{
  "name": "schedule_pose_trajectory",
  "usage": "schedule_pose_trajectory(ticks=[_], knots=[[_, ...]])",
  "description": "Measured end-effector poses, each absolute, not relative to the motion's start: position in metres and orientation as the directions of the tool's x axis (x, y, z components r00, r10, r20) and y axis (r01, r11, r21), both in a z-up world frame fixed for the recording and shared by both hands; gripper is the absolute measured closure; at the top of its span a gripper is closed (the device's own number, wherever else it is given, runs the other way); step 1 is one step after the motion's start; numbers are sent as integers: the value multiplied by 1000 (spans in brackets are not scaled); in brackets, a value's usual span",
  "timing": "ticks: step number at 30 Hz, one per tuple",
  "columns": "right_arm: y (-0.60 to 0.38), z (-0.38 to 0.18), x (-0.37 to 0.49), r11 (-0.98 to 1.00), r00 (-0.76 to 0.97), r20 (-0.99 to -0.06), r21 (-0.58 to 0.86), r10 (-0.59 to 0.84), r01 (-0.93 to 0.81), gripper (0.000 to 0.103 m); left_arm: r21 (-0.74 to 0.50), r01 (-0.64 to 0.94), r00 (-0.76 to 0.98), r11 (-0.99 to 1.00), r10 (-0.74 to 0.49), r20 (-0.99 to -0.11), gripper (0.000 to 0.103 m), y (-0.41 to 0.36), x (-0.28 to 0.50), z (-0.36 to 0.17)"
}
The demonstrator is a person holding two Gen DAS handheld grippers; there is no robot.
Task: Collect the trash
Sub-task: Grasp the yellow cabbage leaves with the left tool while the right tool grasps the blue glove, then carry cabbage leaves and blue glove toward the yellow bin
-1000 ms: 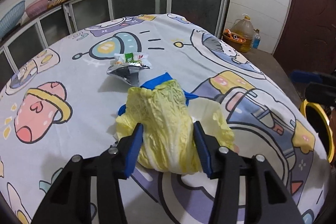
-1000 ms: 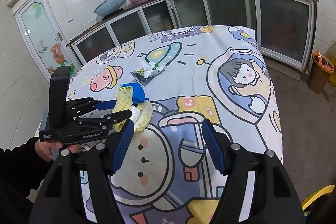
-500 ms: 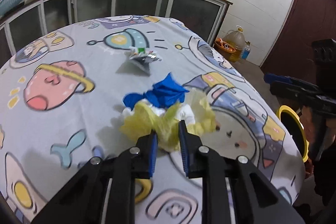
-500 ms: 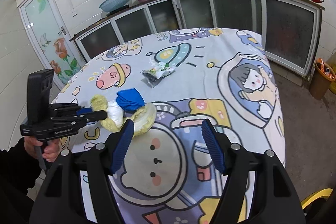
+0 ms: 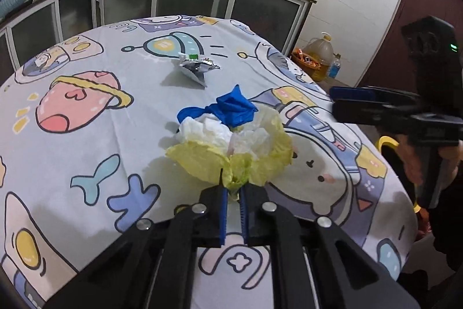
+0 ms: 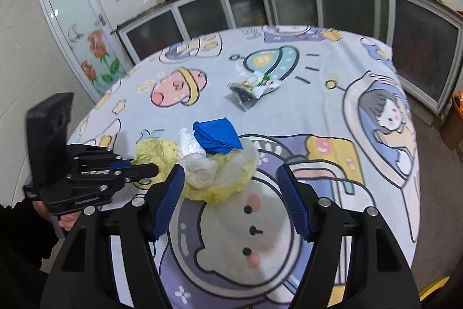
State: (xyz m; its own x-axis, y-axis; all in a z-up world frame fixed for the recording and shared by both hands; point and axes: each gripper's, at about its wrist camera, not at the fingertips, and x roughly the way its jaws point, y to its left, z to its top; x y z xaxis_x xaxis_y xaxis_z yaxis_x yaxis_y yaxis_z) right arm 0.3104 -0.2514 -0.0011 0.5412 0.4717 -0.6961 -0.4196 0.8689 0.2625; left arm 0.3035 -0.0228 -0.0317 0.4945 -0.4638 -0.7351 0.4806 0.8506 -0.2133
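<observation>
A yellow cabbage leaf (image 5: 231, 161) lies on the cartoon tablecloth (image 5: 86, 112) with crumpled white tissue (image 5: 208, 132) and a blue glove (image 5: 231, 109) on it. My left gripper (image 5: 233, 190) is shut on the leaf's near edge; it also shows in the right wrist view (image 6: 144, 168). My right gripper (image 6: 231, 193) is open and empty just before the pile (image 6: 211, 164); it shows in the left wrist view (image 5: 356, 100) to the right. A silver snack wrapper (image 5: 196, 67) lies farther back.
A yellow-rimmed bin (image 5: 387, 146) stands on the floor past the table's right edge. Glass-door cabinets (image 5: 185, 2) run behind the table. An oil jug (image 5: 321, 54) and an orange basket sit on the floor at the back right.
My left gripper has closed from wide around the leaf to pinching its near edge and pulled back. The leaf has unfolded, showing tissue and glove. My right gripper has come closer to the pile.
</observation>
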Motion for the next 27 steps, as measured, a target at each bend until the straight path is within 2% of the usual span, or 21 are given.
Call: schedule_pose_trajectory(ticks=[10,13,14,17,23,27], knots=[[-205,-28,377,813,386,-743,362,548,-457,41,-228,465,474,856,-458,-752,96,-22,309,-41],[-198,-40,390,796,327,-755,404,568,-450,51,-239,456,464,857,-458,-758,97,-22,314,-44],[-197,-46,396,798,305,-766,416,565,-436,65,-245,452,462,858,-460,-758,99,-21,316,-44],[-197,-61,406,790,247,-776,465,581,-400,93,-251,445,464,860,-461,-756,100,-20,317,-45],[-218,-49,394,745,254,-710,555,656,-370,97,-300,430,484,852,-498,-720,100,-6,311,-30],[-230,-27,376,753,305,-696,538,650,-379,97,-301,436,511,848,-509,-693,100,-2,298,-15]])
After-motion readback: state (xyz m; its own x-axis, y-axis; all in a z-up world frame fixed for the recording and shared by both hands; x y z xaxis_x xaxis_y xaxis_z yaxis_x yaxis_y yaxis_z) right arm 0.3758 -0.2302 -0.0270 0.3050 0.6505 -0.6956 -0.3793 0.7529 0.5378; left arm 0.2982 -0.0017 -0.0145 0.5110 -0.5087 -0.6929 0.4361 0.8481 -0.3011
